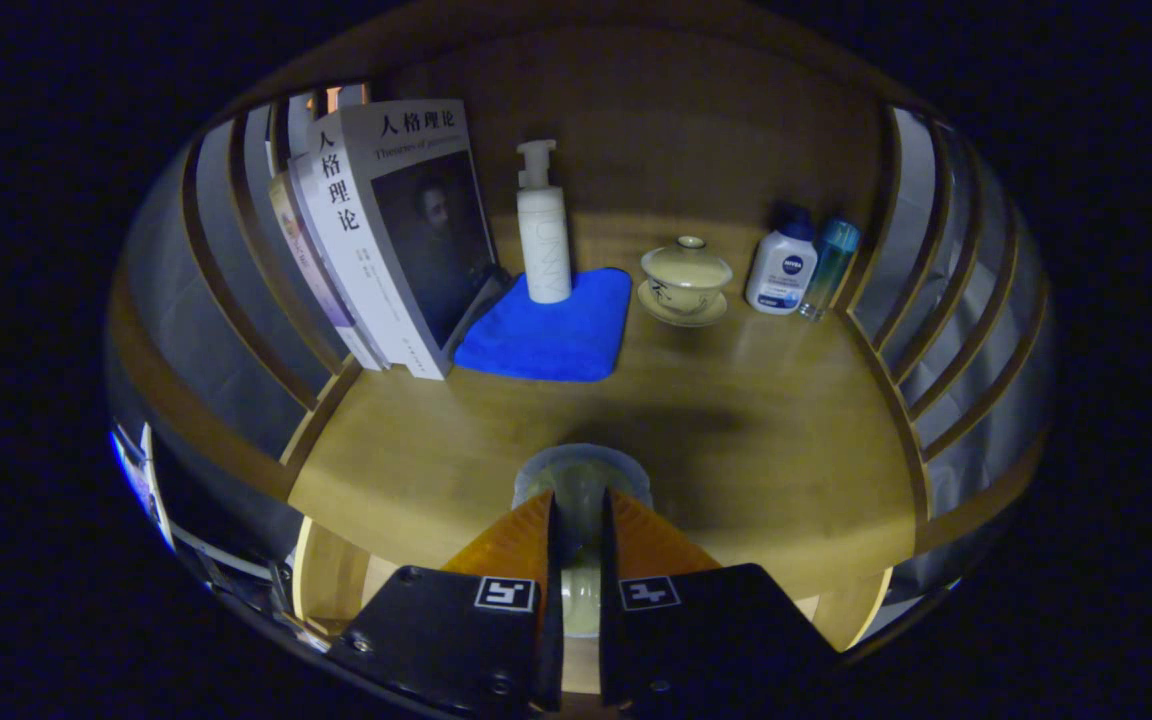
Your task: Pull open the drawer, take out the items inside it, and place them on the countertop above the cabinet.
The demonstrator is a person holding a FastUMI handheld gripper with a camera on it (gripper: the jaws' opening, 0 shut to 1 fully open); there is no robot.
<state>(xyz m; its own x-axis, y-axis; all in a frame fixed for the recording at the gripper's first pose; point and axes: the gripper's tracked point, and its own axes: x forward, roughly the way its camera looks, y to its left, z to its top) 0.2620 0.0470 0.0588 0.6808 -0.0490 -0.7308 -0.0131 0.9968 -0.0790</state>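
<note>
**Setting the cup down on the countertop**

My gripper (576,520) holds a pale translucent cup (581,480), fingers close together and pinching its wall, just over the near edge of the countertop (756,450). The drawer (336,575) stands open below. I judge the job is placement: carry the cup forward onto bare wood, short of the blue cloth (546,335) and lidded tea bowl (686,280), lower it upright, then part my fingers.

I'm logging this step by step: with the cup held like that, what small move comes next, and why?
Probably ease the gripper forward and down onto the bare countertop, then open. Its fingers are shut on the pale cup at the front edge, short of the blue cloth and lidded teacup.
</note>
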